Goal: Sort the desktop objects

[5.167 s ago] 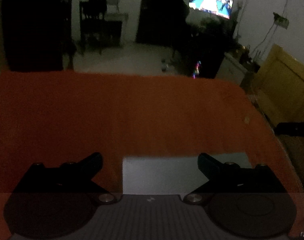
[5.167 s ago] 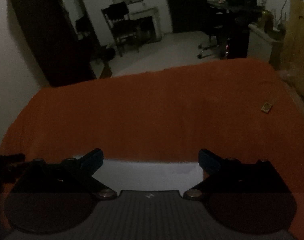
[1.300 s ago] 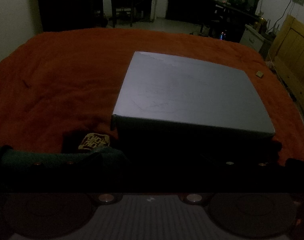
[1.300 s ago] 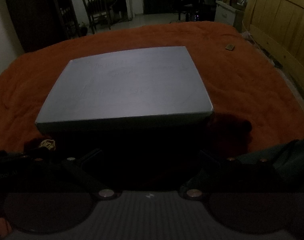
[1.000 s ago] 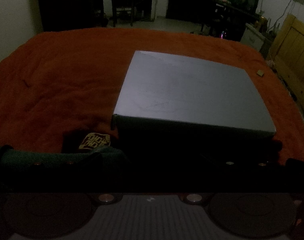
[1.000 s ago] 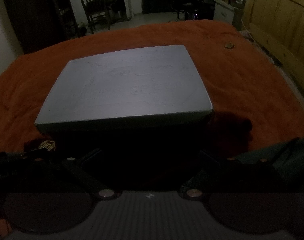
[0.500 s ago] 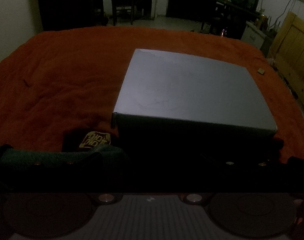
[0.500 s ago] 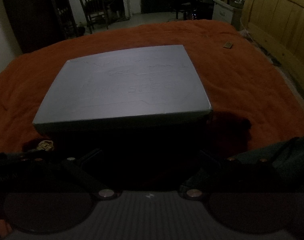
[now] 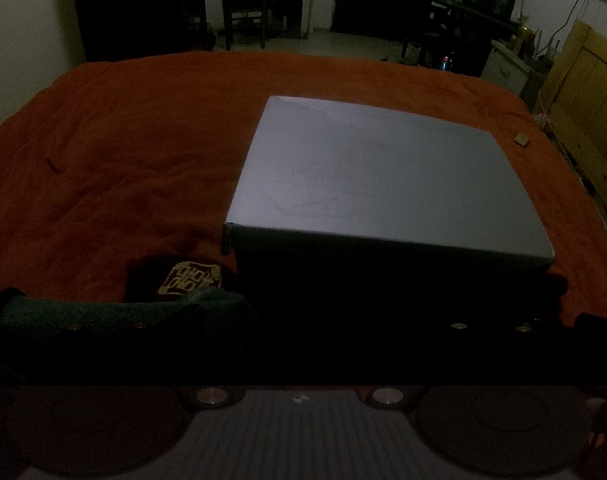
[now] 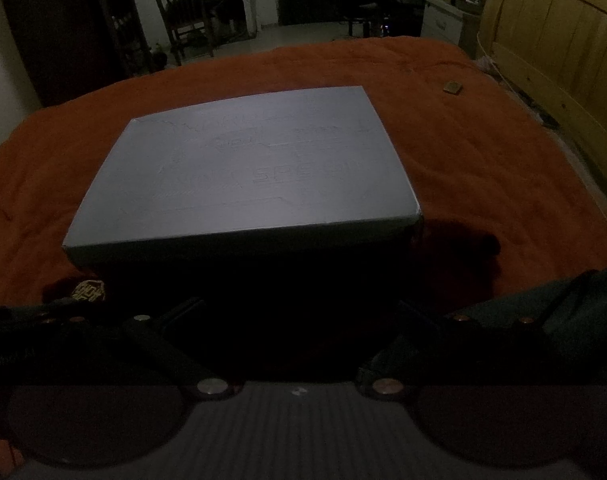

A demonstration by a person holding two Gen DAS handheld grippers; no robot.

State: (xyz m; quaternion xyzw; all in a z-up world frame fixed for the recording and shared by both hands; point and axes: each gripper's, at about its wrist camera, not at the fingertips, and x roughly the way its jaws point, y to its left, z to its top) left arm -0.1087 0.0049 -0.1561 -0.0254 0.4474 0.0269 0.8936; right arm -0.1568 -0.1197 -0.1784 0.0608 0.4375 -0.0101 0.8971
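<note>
Grey box (image 9: pixel 383 176) is sitting flat on the orange blanket (image 9: pixel 123 152), lid closed, faint embossed lettering showing on its top in the right wrist view (image 10: pixel 247 168). Its near wall is falling into deep shadow.

A small dark pouch (image 9: pixel 187 278) with a gold emblem is lying just beside the box's near left corner; in the right view it is peeking out at lower left (image 10: pixel 88 291).

A tiny tan block (image 9: pixel 521 139) is resting on the blanket well beyond the box's far right corner, near the wooden bedframe (image 10: pixel 551 28).

Left gripper (image 9: pixel 303 320) is hovering low before the box's near wall; its fingers are lost in the dark, so cannot tell whether spread or closed.

Right gripper (image 10: pixel 301 312) is hovering likewise, fingers (image 10: pixel 175 316) standing wide apart, nothing between them.

Green cloth (image 9: pixel 103 312) is draping beside each gripper.
</note>
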